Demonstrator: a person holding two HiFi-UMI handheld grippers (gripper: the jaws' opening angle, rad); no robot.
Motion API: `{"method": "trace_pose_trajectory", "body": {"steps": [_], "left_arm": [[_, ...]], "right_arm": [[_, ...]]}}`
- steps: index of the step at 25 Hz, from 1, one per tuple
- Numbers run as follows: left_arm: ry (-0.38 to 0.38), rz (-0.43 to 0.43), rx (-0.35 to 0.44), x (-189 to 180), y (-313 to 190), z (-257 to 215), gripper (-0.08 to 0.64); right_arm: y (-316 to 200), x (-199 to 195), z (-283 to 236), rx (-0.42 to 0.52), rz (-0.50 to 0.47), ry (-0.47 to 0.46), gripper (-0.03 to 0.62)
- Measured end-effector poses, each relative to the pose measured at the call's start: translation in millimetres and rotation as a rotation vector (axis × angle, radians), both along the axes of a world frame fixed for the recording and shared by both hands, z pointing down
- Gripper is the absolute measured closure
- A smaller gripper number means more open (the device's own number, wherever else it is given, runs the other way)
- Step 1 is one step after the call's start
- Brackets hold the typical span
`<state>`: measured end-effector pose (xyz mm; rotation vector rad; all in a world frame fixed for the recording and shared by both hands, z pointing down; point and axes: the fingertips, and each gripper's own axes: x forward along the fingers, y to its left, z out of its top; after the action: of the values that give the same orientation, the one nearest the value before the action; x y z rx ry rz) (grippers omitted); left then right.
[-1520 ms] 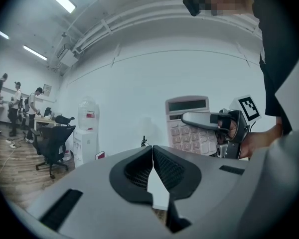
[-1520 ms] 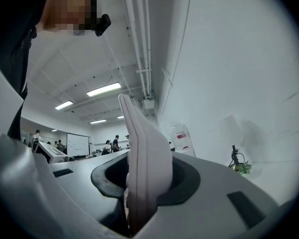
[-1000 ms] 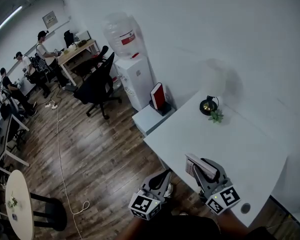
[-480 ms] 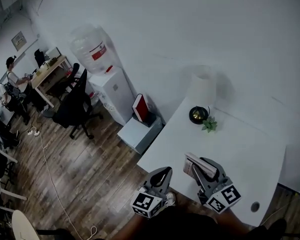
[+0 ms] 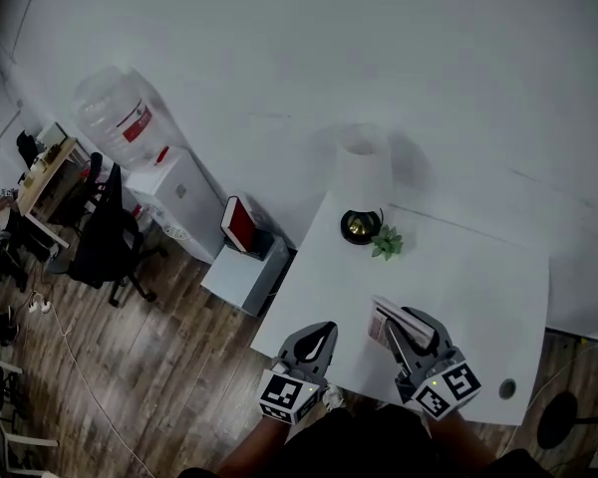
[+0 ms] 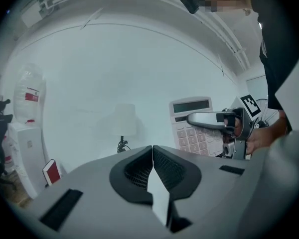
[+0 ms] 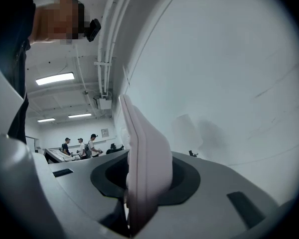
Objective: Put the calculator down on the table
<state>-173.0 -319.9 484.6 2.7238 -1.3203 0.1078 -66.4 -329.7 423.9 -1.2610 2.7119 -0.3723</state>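
My right gripper (image 5: 407, 325) is shut on a pale pink calculator (image 5: 384, 319), held on edge above the near part of the white table (image 5: 468, 277). In the right gripper view the calculator (image 7: 143, 158) stands edge-on between the jaws of the right gripper (image 7: 142, 188). The left gripper view shows its keys and display (image 6: 194, 126) with a finger of the right gripper (image 6: 209, 118) across them. My left gripper (image 5: 317, 335) hangs over the table's near left corner, its jaws (image 6: 152, 156) shut together on nothing.
A white-shaded lamp (image 5: 361, 167) on a dark base and a small green plant (image 5: 386, 243) stand at the table's far left. A cable hole (image 5: 506, 389) sits near the front right corner. Left of the table are a low white cabinet (image 5: 241, 277), a red book (image 5: 239, 225), a water dispenser (image 5: 130, 137) and a black chair (image 5: 105, 237).
The head view has swung right, so the table now lies straight ahead. Both grippers have moved in over its near edge, the right one still holding the calculator.
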Motion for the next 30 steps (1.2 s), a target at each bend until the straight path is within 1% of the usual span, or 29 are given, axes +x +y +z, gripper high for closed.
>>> {"method": "trace_pose_trajectory", "body": {"steps": [4,6,9,16,21,24,26,28,30], "left_arm": [[0.009,0.033,-0.023,28.9,-9.3,8.3,0.538],[0.008,0.036,-0.026,37.1,-16.6,10.8,0.538],[0.007,0.033,-0.034,44.6,-28.5,16.4,0.538],[-0.006,0.043,-0.087,62.8,-28.9,39.4,0.538],[-0.012,0.05,-0.152,71.2,-23.6,60.7,0.538],[-0.021,0.067,-0.157,74.3,-17.5,67.9,0.538],[-0.023,0.062,-0.17,73.9,-16.0,71.6,0.538],[-0.019,0.053,-0.184,73.0,-15.4,74.1,0.538],[-0.02,0.061,-0.19,73.8,-12.6,78.4,0.54]], "right_arm": [[-4.5,30.8,18.5,-0.064,0.034,0.016,0.453],[-6.2,46.0,30.7,-0.102,0.047,0.025,0.453],[-10.3,64.4,58.9,-0.167,0.062,0.013,0.453],[-15.2,78.7,134.4,-0.363,0.062,0.019,0.453],[-16.8,97.6,195.3,-0.512,0.11,0.037,0.453],[-11.1,102.9,224.2,-0.614,0.122,0.0,0.453],[-7.8,103.9,239.3,-0.676,0.129,-0.038,0.453],[-5.4,104.3,251.0,-0.724,0.138,-0.075,0.453],[-4.2,104.3,258.8,-0.759,0.15,-0.108,0.453]]}}
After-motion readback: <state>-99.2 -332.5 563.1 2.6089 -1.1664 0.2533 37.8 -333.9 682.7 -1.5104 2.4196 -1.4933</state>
